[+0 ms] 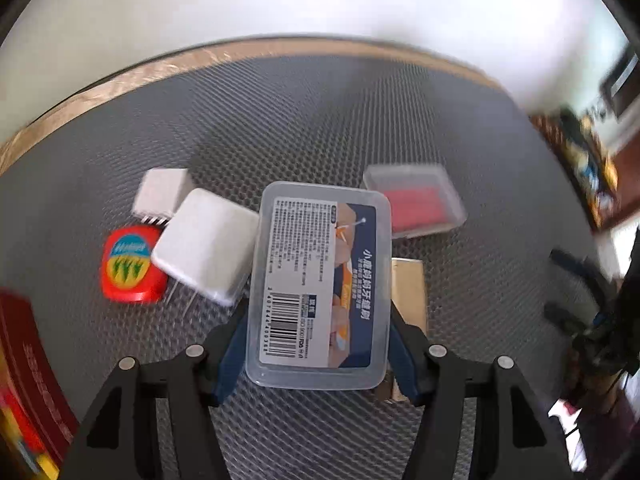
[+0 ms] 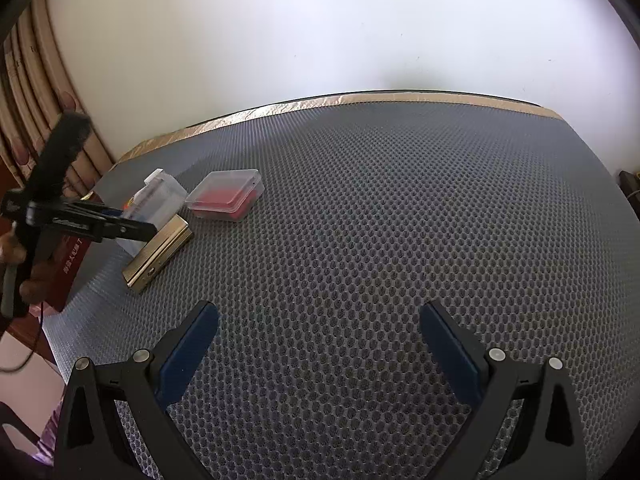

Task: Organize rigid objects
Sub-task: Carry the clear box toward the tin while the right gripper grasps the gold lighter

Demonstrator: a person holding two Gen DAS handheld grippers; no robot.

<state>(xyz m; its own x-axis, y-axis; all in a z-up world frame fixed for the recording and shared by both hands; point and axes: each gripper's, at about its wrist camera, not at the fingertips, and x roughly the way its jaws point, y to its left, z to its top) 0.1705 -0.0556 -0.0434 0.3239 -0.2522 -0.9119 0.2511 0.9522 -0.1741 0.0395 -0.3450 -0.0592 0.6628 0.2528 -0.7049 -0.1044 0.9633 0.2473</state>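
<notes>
Nearest to me, the left gripper (image 1: 318,344) has its blue pads pressed against the long sides of a clear rectangular plastic box with a printed label and barcode (image 1: 320,284), so it is clamped on that box, which hangs tilted just above the grey honeycomb-mesh mat (image 1: 320,120). I judge the step in hand to be setting this box down among the others. To do it well, the hand should level the box, find bare mat rather than the gold metal bar (image 1: 408,292) lying beneath its right edge, and let the base rest flat before the pads part. What the labelled box holds I cannot tell; the label hides it.

The right gripper (image 2: 320,344) hovers over bare mat with its jaws wide apart and nothing between them.

Just left of the held box lie a white square plug adapter (image 1: 204,246), a red rounded tin with a yellow and blue label (image 1: 132,266) and a smaller white block (image 1: 162,192). Farther off, to the right, sits a clear lidded plastic box (image 1: 416,204) holding something red and flat.
</notes>
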